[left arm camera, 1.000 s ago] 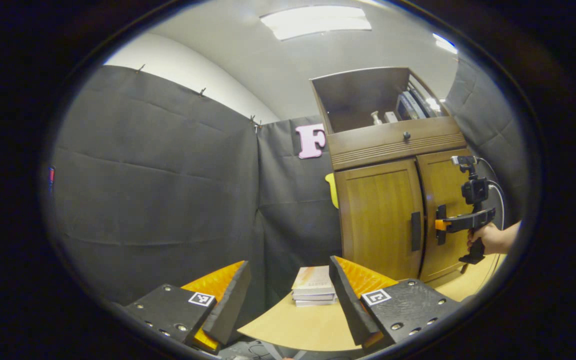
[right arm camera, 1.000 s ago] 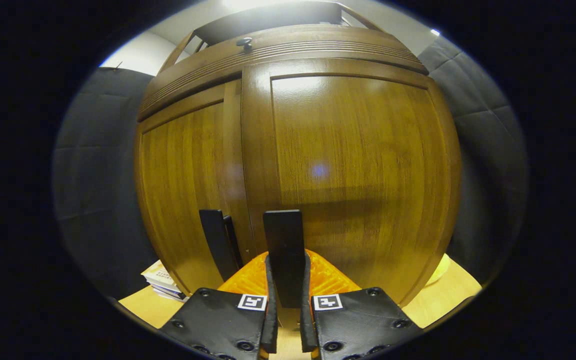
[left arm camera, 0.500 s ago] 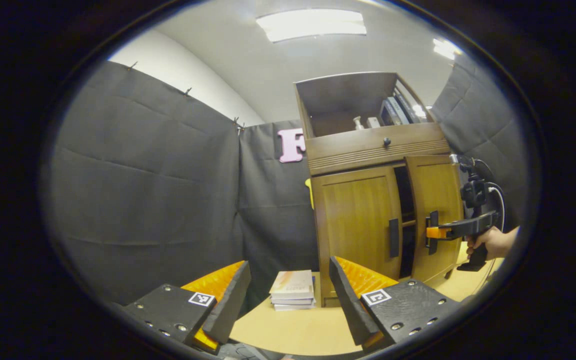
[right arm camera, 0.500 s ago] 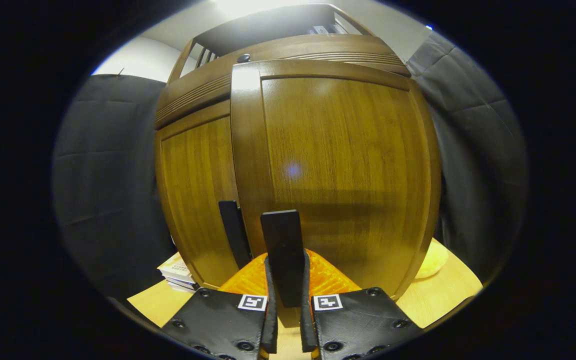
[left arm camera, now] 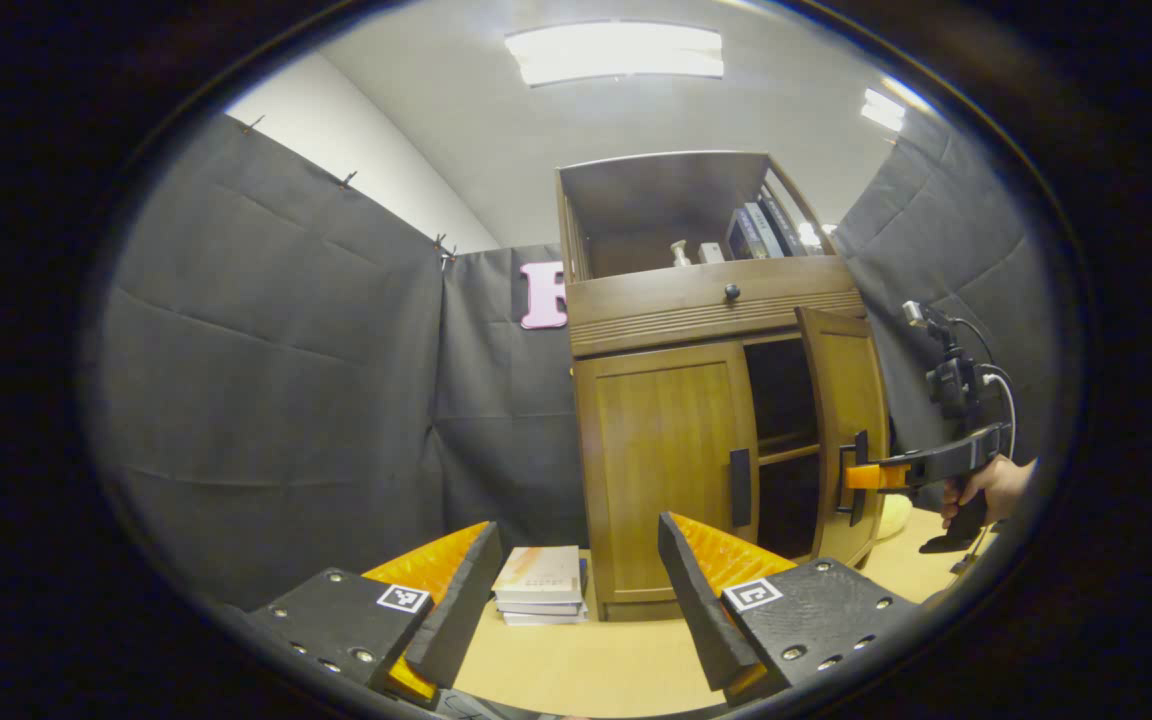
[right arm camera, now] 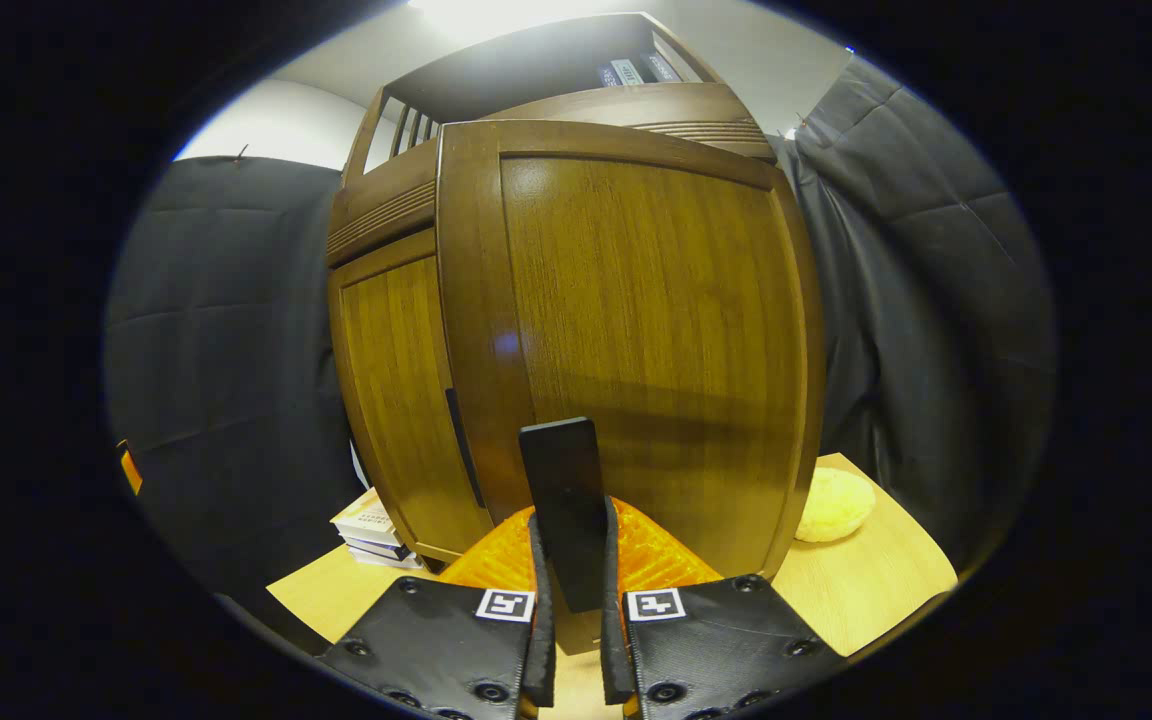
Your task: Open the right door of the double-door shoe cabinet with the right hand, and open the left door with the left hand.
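While clamped: right door (right arm camera: 636,340) (ajar)

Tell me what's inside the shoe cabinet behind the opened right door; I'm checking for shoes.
Behind the right door the shoe cabinet shows a dark interior and one wooden shelf. No shoes visible; the closed left door hides the rest.

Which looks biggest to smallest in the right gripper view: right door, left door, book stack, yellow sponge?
1. right door, swung toward the camera, so nearness inflates it
2. left door
3. book stack and yellow sponge look about alike; the cabinet hides part of the stack, so no ranking.
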Demonstrator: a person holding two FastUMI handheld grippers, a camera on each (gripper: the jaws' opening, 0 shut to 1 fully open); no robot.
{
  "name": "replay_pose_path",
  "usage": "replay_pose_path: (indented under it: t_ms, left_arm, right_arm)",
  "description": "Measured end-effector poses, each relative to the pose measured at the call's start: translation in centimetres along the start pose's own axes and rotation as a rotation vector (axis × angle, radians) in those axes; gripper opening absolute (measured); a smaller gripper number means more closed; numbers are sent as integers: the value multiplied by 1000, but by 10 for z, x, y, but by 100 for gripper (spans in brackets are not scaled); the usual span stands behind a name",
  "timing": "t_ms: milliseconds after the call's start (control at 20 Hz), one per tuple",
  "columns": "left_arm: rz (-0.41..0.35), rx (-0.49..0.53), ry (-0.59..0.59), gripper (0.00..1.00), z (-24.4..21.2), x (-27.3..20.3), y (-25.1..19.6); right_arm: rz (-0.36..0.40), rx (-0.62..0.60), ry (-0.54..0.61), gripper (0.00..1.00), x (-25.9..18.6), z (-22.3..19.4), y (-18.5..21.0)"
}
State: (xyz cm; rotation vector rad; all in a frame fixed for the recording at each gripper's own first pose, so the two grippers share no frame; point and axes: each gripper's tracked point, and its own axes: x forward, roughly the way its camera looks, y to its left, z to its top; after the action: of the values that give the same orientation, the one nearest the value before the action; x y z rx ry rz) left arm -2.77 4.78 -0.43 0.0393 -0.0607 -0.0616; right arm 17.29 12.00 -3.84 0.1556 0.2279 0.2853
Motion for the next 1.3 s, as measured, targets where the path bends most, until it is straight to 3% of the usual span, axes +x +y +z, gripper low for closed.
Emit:
replay_pose_path:
  t_ms: [850, 900, 1300]
  left_arm:
    - [-186, -45, -5, 92, 4, 11, -105]
    - [-195, -47, -6, 92, 5, 13, -111]
    - [-241, -46, -14, 92, 10, 9, -143]
  right_arm:
    - [-56, 22, 13, 19, -84, -6, -67]
    - [-57, 19, 14, 15, -86, -6, -70]
    - [-88, 13, 27, 17, -107, -6, -102]
